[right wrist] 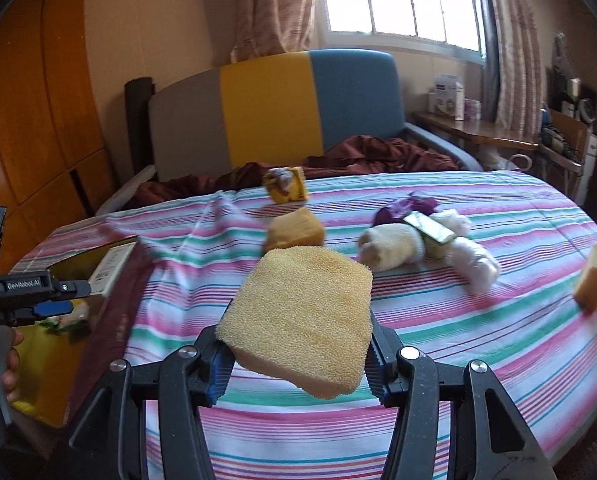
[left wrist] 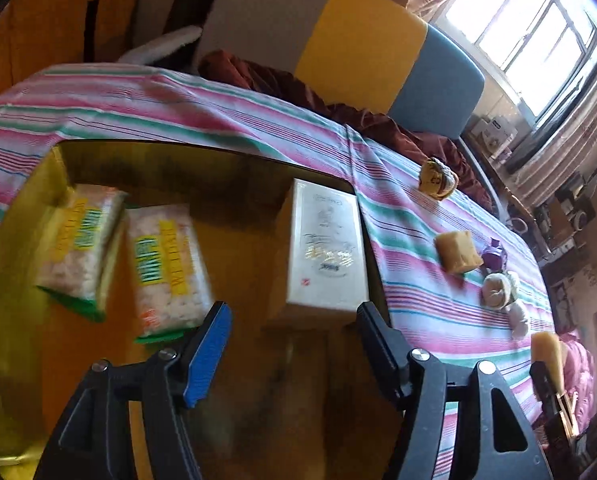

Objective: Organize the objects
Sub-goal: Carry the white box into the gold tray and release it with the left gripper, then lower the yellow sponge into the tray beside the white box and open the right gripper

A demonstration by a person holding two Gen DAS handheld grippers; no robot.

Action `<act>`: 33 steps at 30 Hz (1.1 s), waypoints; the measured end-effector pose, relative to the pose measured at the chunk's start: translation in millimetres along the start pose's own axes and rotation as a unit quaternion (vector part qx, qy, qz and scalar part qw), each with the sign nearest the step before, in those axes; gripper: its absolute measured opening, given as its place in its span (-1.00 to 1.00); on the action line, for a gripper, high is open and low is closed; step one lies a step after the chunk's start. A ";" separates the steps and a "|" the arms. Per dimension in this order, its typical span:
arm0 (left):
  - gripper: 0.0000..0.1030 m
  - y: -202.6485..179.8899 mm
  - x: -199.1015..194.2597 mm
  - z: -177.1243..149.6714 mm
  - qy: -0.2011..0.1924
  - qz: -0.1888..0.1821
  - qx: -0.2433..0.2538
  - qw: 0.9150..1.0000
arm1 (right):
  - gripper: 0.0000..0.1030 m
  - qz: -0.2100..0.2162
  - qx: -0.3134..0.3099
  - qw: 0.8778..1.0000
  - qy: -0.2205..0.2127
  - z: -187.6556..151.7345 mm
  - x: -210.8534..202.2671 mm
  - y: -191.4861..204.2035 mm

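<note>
At frame centre, the right tool (right wrist: 298, 354) clamps a yellow porous sponge block (right wrist: 298, 320); the left tool (left wrist: 294, 332) gapes empty above a white rectangular carton (left wrist: 322, 244).

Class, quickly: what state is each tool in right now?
Left tool: open, holding nothing, above the box.
Right tool: closed on a yellow sponge.

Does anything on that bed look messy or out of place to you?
Yes. The striped sheet is rucked into a fold beside the open box. A dark red blanket lies crumpled by the headboard. Sponges and rolled socks are scattered, not yet boxed.
</note>
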State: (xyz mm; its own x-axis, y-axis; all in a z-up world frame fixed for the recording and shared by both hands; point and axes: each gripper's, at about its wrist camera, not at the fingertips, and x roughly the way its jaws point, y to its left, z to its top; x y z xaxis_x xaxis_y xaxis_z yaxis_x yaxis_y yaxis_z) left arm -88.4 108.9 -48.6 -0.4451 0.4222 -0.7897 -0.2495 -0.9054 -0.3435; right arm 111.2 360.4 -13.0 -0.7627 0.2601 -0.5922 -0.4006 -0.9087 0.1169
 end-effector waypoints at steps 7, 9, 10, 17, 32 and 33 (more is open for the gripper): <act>0.28 23.2 -23.1 -16.7 -0.014 0.028 -0.006 0.999 | 0.07 0.060 -0.035 0.997 0.025 2.6 5.1 40.3; 0.28 25.3 -24.6 -20.3 -0.013 0.042 0.002 0.999 | 0.07 0.080 -0.049 0.995 0.035 3.4 8.4 56.1; 0.28 27.1 -26.2 -22.6 -0.014 0.047 0.005 0.999 | 0.07 0.090 -0.058 0.993 0.041 4.0 10.2 64.9; 0.28 47.4 -36.3 -28.5 -0.021 0.058 -0.012 0.998 | 0.08 0.154 -0.114 0.979 0.066 6.6 19.4 124.7; 0.28 81.0 -56.5 -33.5 -0.043 0.080 -0.043 0.995 | 0.09 0.192 -0.191 0.958 0.091 34.8 65.9 245.1; 0.28 81.3 -57.4 -33.2 -0.044 0.080 -0.044 0.995 | 0.09 0.188 -0.201 0.957 0.090 36.8 71.2 255.0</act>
State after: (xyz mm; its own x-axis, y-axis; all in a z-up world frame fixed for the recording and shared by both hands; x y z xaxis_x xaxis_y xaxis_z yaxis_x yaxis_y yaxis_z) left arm -54.5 9.5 -48.1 -0.5479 0.2710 -0.7915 -0.0956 -0.9602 -0.2625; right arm -63.9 159.3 3.9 -0.7006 -0.1381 -0.7000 0.1404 -0.9886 0.0545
